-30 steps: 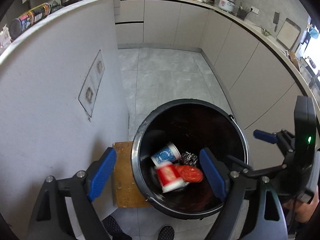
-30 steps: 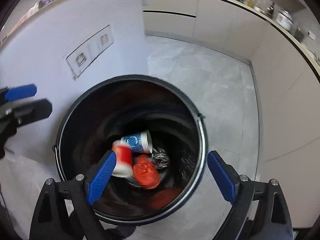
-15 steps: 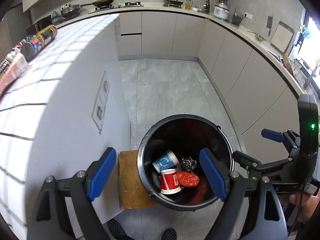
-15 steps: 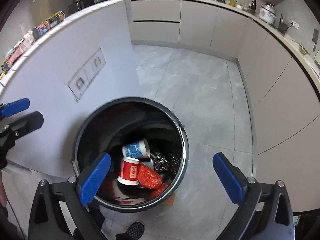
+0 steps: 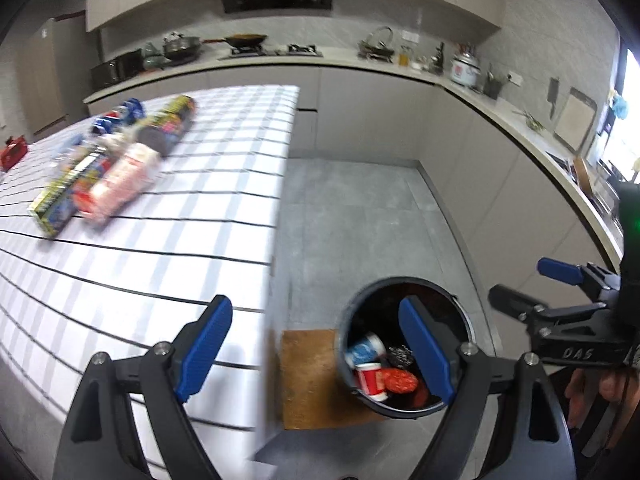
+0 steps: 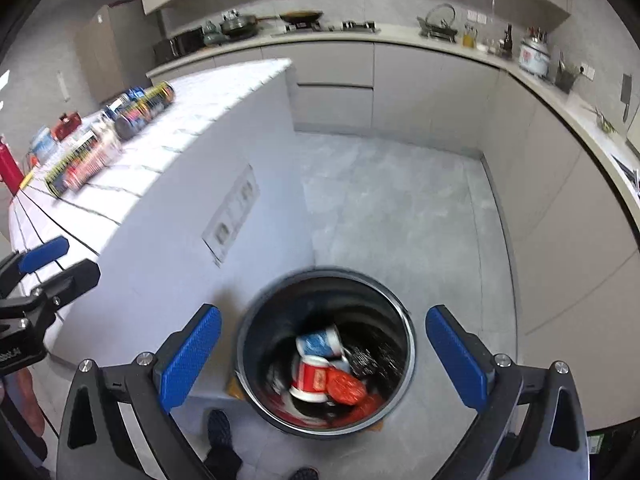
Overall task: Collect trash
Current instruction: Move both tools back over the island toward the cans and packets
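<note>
Both the left gripper [image 5: 316,350] and right gripper [image 6: 324,354] hang spread and empty above the bin [image 6: 402,322], while remaining trash [image 5: 116,172] lies on the counter [image 5: 200,216] beside the bin; a careless reach risks knocking items onto the floor.

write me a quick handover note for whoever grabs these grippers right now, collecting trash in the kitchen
Left gripper: open, empty, raised over the edge of the checked table.
Right gripper: open, empty, above the black bin.
Done: the bin on the floor holds a red cup, a blue cup, a red crumpled wrapper and a dark scrunched item.
Left: a pile of packets and a can lies at the far left of the table, blurred, so the count is unclear. Likely next: reach there, grasp one, carry it to the bin.
</note>
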Available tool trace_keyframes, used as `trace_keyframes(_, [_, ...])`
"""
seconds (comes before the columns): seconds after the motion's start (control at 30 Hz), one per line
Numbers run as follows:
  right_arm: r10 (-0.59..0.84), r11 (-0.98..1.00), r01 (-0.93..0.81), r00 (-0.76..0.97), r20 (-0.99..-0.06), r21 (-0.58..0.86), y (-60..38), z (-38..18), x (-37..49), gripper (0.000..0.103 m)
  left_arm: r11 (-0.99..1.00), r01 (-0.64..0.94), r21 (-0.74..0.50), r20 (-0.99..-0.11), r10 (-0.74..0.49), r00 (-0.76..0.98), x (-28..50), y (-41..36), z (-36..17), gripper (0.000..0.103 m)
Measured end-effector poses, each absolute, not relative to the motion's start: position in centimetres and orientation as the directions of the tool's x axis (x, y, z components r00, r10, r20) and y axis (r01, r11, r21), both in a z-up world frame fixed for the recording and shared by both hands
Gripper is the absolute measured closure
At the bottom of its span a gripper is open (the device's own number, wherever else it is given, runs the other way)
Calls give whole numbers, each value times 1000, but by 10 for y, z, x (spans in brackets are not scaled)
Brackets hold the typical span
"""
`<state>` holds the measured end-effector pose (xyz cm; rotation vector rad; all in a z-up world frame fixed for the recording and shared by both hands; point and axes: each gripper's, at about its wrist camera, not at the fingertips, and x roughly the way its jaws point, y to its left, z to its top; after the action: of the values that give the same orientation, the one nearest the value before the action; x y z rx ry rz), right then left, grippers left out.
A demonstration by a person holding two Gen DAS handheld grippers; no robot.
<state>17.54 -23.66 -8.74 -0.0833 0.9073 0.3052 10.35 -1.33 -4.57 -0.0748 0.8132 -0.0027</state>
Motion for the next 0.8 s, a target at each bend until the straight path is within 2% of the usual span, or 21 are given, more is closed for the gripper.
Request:
trace_keyframes(0.63, [309, 919, -389, 593, -744, 72, -74, -37, 186, 0, 975, -216, -51, -679, 125, 724, 88, 166, -26, 16])
trace_keyframes(0.8, [325, 914, -394, 581, -746, 91, -34, -34, 198, 10, 972, -231, -49, -680, 137, 720, 96, 207, -28, 16])
